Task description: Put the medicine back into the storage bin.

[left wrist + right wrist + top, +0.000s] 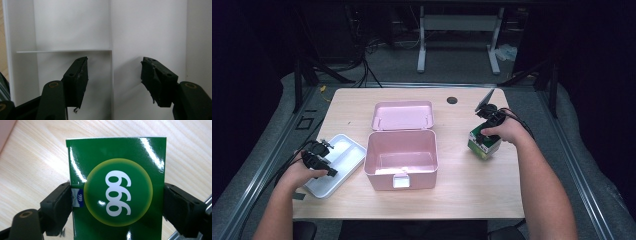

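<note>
The green box (116, 192) sits squarely between the right gripper's (116, 207) fingers (58, 207), one finger against each of its narrow sides, so the fingers are clamped on it at about the box's own width. Its glossy face, with a yellow-edged circle and white numerals, is turned to that gripper's camera; the numerals run along the long axis, which points away from the gripper. In the high view the green box (484, 141) is on the right part of the wooden counter (472, 185), tilted a little, with the right gripper (490, 119) and the person's hand over it.

Well apart, to the left of it, an open pink case (401, 159) stands mid-counter with its lid (402, 115) laid back.

Further left, the left gripper (318, 159) hangs over a white divided tray (343, 159) at the counter's edge. Its fingers (76, 81) stand wide apart, holding nothing, above the white divided tray (147, 32); whether they touch its floor I cannot tell.
</note>
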The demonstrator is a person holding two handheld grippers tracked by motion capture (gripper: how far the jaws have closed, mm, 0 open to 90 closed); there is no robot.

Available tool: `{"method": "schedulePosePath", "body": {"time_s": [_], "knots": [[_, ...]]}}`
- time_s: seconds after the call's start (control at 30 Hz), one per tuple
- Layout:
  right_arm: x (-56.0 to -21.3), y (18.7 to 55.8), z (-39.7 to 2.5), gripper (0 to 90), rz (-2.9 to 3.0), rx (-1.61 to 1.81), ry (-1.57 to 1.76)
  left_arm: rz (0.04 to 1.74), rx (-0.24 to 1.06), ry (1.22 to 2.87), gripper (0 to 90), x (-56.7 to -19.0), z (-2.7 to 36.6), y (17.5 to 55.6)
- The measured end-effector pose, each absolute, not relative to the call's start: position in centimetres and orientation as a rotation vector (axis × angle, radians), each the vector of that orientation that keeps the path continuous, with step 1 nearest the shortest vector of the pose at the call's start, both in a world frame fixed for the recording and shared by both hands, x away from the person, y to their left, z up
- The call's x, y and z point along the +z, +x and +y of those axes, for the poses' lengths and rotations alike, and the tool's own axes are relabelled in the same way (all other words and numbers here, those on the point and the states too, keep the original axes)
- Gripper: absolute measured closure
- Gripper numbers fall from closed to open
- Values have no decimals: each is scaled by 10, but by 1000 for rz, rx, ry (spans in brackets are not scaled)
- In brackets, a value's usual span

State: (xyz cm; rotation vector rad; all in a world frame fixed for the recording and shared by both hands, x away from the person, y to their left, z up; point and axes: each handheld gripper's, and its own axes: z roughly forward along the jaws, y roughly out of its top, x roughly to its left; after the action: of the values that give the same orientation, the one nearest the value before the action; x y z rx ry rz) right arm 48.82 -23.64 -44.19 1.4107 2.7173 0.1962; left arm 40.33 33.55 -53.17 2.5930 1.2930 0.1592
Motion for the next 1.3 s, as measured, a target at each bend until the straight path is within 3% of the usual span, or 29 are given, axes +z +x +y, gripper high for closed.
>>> {"method": "schedulePosePath", "body": {"time_s": [0.97, 1.3], "knots": [[-396, 475, -211, 156, 2780, 198, 1235, 1295, 157, 2591, 383, -532, 335, 403], [-372, 458, -189, 158, 2881, 195, 872, 1294, 158, 2589, 383, -532, 336, 403]]}}
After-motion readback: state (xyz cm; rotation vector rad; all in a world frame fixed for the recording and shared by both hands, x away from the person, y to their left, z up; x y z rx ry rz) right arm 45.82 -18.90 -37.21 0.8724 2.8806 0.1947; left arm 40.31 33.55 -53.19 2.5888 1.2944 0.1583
